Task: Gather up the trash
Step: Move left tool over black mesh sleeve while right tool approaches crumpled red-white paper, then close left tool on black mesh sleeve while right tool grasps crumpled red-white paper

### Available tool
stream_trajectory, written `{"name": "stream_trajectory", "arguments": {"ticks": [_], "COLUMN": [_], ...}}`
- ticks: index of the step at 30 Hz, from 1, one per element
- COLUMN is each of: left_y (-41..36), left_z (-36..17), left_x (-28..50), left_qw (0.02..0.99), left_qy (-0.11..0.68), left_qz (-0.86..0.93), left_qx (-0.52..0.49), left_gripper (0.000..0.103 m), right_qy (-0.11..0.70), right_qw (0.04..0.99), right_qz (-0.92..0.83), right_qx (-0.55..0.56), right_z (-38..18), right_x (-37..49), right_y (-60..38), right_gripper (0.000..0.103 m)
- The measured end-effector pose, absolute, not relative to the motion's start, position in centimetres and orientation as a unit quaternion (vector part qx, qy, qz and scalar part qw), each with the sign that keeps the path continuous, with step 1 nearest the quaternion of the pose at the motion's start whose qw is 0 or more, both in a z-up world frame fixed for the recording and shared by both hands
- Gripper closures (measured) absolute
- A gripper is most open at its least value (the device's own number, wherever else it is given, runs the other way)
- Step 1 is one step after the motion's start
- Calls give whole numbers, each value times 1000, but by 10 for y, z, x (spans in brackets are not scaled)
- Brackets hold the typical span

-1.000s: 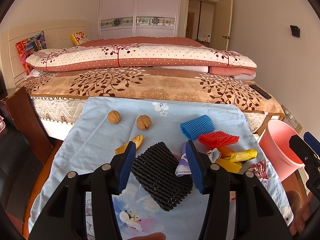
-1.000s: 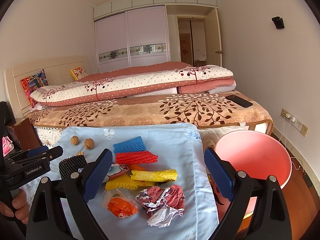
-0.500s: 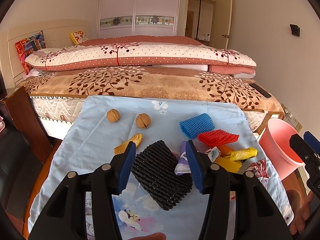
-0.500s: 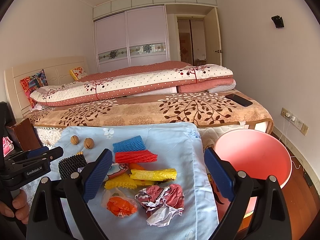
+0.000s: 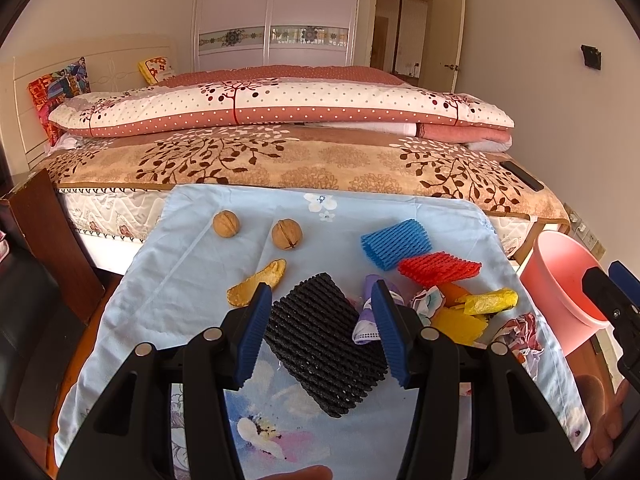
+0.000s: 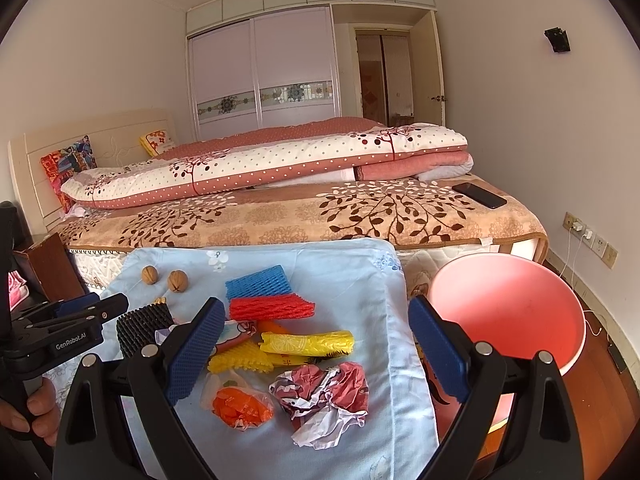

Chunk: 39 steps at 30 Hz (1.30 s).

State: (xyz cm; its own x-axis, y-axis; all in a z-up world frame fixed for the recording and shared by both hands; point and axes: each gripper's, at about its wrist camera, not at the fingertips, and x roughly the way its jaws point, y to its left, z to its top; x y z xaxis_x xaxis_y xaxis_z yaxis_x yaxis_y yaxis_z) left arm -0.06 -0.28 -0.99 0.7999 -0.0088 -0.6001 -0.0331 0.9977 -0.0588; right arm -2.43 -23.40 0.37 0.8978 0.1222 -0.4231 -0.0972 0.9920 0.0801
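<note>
The left gripper (image 5: 320, 320) hovers level over the table (image 5: 180, 280), jaws parted around the near part of a black foam net (image 5: 320, 344) without pinching it. The right gripper (image 6: 312, 344) gapes wide and empty above crumpled paper (image 6: 324, 396); a pink bucket (image 6: 508, 312) sits just to its right, its base hidden. Beyond both lies a bed (image 6: 280, 220).

Two walnuts (image 5: 226, 223) (image 5: 287, 233) at 11 o'clock on the cloth. Foam nets, four: black (image 5: 320, 344), blue (image 5: 396, 243), red (image 5: 439, 269), yellow (image 6: 240, 360). One pink bucket (image 6: 504, 312), 3 o'clock.
</note>
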Motion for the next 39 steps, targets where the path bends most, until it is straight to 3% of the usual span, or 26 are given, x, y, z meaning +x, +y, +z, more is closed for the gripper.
{"name": "stream_trajectory", "arguments": {"ticks": [23, 34, 39], "left_y": [28, 56, 42], "left_z": [-23, -50, -51], "left_x": [-3, 12, 19], "left_qw": [941, 912, 914], "left_qy": [333, 385, 386], "left_qz": [-13, -19, -33], "left_qx": [-65, -138, -121], "left_gripper": [51, 51, 54], "right_qy": [287, 333, 342], "right_qw": [954, 937, 933], "right_qz": [72, 93, 97], "right_qx": [37, 49, 48], "right_z": [-20, -39, -42], "right_x": [-15, -4, -1], "right_y": [-247, -246, -246], "right_gripper": [12, 17, 19]}}
